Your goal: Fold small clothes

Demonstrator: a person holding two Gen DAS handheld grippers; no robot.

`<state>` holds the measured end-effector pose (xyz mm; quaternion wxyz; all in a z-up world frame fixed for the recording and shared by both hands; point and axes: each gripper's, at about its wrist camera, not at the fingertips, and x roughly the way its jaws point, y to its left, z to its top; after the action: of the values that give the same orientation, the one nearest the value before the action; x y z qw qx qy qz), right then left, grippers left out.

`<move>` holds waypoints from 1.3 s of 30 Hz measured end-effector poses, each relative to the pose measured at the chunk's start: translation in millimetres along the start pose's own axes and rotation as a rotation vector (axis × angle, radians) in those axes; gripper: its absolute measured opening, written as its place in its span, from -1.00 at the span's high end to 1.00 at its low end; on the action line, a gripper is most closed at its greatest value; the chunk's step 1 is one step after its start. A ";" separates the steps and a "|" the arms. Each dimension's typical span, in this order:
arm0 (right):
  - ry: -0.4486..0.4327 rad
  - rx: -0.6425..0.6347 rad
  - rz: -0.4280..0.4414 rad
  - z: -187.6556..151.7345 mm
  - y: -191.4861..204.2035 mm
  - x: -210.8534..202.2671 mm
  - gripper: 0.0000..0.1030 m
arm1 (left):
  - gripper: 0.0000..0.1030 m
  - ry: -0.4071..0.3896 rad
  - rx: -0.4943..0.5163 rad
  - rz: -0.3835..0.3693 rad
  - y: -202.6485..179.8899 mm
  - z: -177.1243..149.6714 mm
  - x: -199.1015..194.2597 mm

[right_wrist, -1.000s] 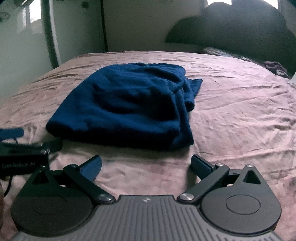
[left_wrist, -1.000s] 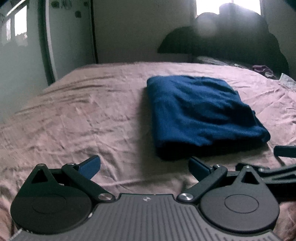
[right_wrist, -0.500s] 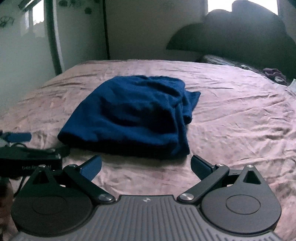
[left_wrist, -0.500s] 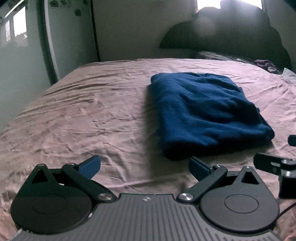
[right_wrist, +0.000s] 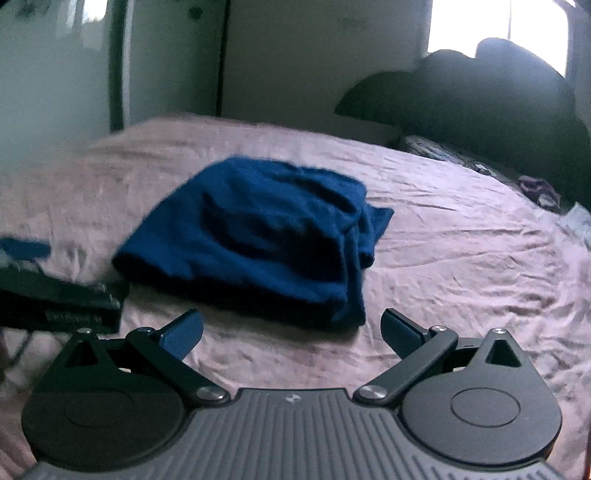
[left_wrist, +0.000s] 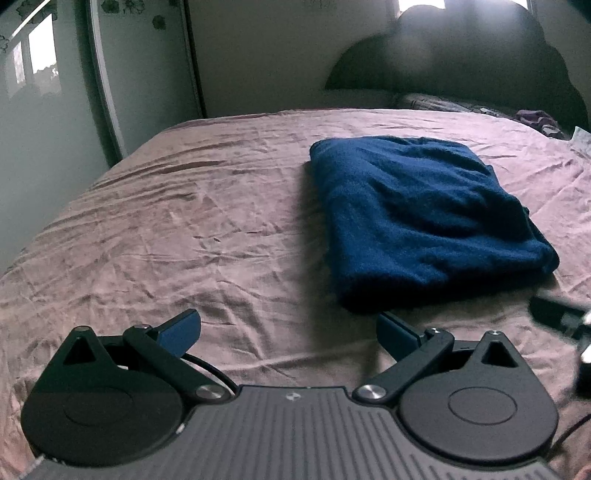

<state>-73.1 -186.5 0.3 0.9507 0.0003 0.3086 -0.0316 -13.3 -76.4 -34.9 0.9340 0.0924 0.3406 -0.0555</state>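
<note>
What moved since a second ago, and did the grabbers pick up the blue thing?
Both grippers, left and right, pulled back and rose from the folded dark-blue fleece garment. Neither grabbed anything. The garment stayed put on the wrinkled pink bedsheet; both stayed open.

A home bedroom: a wide bed (left_wrist: pixel 155 236) under a wrinkled mauve sheet, a dark scalloped headboard (left_wrist: pixel 461 62) against the wall, daylight from a window (right_wrist: pixel 498 33) behind it, wardrobe doors (left_wrist: pixel 140 74) alongside.
</note>
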 end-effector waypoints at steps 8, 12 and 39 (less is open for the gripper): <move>-0.064 0.035 -0.020 4.2 -11.4 -8.6 -1.00 | -0.99 0.012 0.007 -0.002 -2.2 -0.9 1.8; -0.007 0.083 0.066 2.1 -14.7 -2.1 -1.00 | -0.99 0.017 0.012 -0.002 -2.9 -0.8 2.8; -0.068 0.034 0.061 -5.2 -10.4 -8.7 -1.00 | -0.99 0.034 0.006 -0.001 -4.0 -2.5 3.9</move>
<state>-83.8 -196.2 1.3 0.9610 0.0246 0.2752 -0.0079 -12.6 -80.0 -39.8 0.9278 0.0958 0.3564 -0.0552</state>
